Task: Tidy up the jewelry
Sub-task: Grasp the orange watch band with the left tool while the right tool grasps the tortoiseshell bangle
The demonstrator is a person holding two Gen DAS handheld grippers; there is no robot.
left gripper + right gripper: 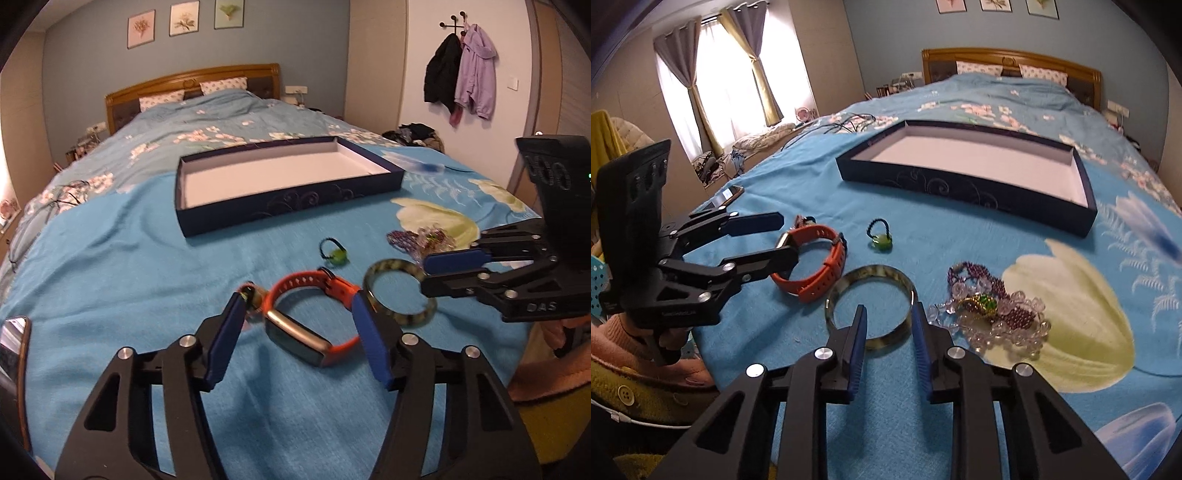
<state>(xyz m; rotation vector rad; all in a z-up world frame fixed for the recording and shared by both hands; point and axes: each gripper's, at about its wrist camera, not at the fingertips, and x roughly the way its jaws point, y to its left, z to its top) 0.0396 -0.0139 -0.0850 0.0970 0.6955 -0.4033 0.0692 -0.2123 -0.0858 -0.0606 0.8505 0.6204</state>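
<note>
Jewelry: five pieces lie loose on the blue bedspread [110,266], all on the near side of the box [288,210].
Box: dark blue, white inside, holding nothing.
Watch [310,321]: orange strap, nearest the box's left end.
Ring [880,240]: green stone, closest piece to the box.
Bangle [871,310]: mottled, right of the watch.
Beads [993,310]: purple and clear heap, furthest right.
Left gripper [299,328]: fingers spread wide around the watch, not clamped.
Right gripper [888,332]: open, fingers straddling the bangle's near rim.
</note>
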